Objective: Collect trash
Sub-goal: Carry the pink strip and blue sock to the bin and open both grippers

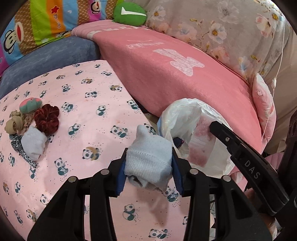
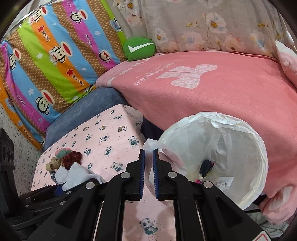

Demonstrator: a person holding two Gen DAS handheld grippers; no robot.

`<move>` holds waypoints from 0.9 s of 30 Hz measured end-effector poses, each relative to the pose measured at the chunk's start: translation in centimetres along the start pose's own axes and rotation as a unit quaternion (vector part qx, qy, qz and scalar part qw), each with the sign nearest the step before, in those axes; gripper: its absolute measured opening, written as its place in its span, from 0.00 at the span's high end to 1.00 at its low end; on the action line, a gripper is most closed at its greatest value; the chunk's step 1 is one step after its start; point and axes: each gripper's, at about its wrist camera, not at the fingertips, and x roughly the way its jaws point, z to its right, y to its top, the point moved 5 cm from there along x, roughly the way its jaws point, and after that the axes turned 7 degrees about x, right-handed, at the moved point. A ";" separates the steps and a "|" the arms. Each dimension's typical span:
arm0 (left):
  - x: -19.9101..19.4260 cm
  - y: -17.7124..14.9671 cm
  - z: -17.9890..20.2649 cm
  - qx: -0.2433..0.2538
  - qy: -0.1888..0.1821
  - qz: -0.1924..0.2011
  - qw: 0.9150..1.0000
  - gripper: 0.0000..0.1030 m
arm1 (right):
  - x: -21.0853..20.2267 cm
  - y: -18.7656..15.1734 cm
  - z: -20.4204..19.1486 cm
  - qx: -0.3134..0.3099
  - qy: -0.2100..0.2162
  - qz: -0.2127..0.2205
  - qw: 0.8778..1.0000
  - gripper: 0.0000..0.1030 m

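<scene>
My left gripper (image 1: 148,163) is shut on a pale blue sock (image 1: 148,157) and holds it above the panda-print pink surface (image 1: 89,118), just left of the white plastic trash bag (image 1: 187,118). My right gripper (image 2: 148,166) is shut on the bag's edge (image 2: 151,146) and holds its mouth open; the bag (image 2: 222,144) holds a dark small item and paper. A pile stays at the surface's left: a second pale sock (image 1: 33,142), a dark red scrunchie (image 1: 47,118), a green-pink ball, beige hair ties. The pile also shows in the right wrist view (image 2: 65,163).
A pink blanket (image 1: 176,74) lies behind the bag, with a floral quilt (image 1: 222,33) beyond. A blue cushion (image 1: 46,57), a striped monkey-print pillow (image 2: 55,61) and a green plush (image 1: 130,13) sit at the back. The right gripper's black body (image 1: 246,161) crosses the left wrist view.
</scene>
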 end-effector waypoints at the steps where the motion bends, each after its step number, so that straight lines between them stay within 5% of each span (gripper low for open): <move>1: 0.3 0.2 0.6 0.005 -0.002 -0.001 1.000 0.61 | -0.1 0.1 0.6 0.005 -0.003 0.002 1.000 0.92; 14: 3.0 2.5 6.8 0.053 -0.038 -0.007 0.998 0.60 | -0.9 1.4 7.6 0.055 -0.042 0.020 0.997 0.92; 19: 4.0 3.4 8.5 0.063 -0.042 -0.009 0.997 0.58 | -0.8 1.4 8.9 0.059 -0.054 0.018 0.997 0.85; 24: 4.4 4.2 9.2 0.057 -0.038 0.000 0.998 0.32 | -1.2 1.5 9.9 0.062 -0.072 0.025 0.995 0.70; 27: 4.3 4.4 9.3 0.054 -0.034 0.006 0.998 0.29 | -1.3 1.6 10.4 0.065 -0.077 0.028 0.995 0.66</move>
